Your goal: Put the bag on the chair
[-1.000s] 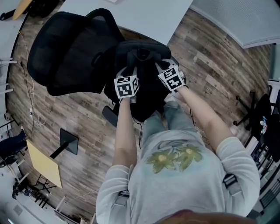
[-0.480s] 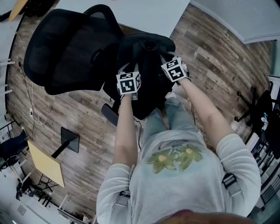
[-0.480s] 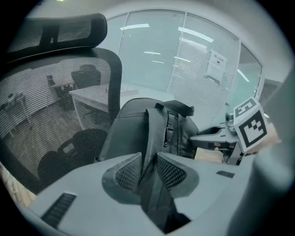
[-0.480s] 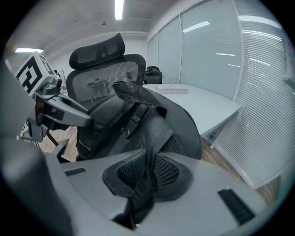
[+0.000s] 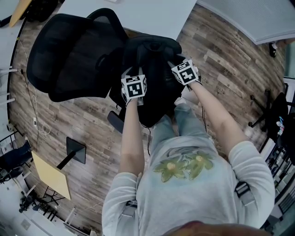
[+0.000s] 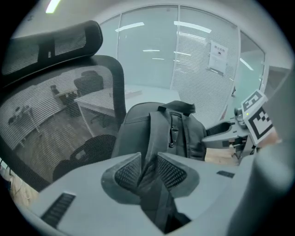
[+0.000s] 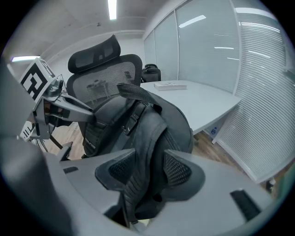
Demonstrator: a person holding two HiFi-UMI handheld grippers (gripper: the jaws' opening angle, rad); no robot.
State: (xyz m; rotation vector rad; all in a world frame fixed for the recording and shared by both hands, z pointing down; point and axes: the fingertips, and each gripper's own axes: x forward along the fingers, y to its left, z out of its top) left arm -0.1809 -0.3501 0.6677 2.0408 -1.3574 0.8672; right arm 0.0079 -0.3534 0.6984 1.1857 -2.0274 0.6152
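On the wood-plank floor [image 5: 221, 64], a black mesh chair [image 5: 69, 55] with the black bag [image 5: 156, 90] upright on its seat (white worktop [image 5: 152, 14] just behind).

Shirt [image 5: 184, 193]: light grey, long sleeves [image 5: 115, 203], yellow-green flower print [image 5: 184, 167] on front. Grey straps [image 5: 243, 193] w/ dark buckles at shirt's shoulders. Blue-grey jeans [image 5: 182, 123] just past shirt. L gripper [image 6: 148, 156] & R gripper [image 7: 150, 154]: pale grey, black dotted pads [image 6: 125, 173], each w/ a cube [image 5: 133, 87] of black-&-white squares. L jaws opening, pads on bag strap [image 6: 154, 193]. R jaws opening, bag strap loose between.
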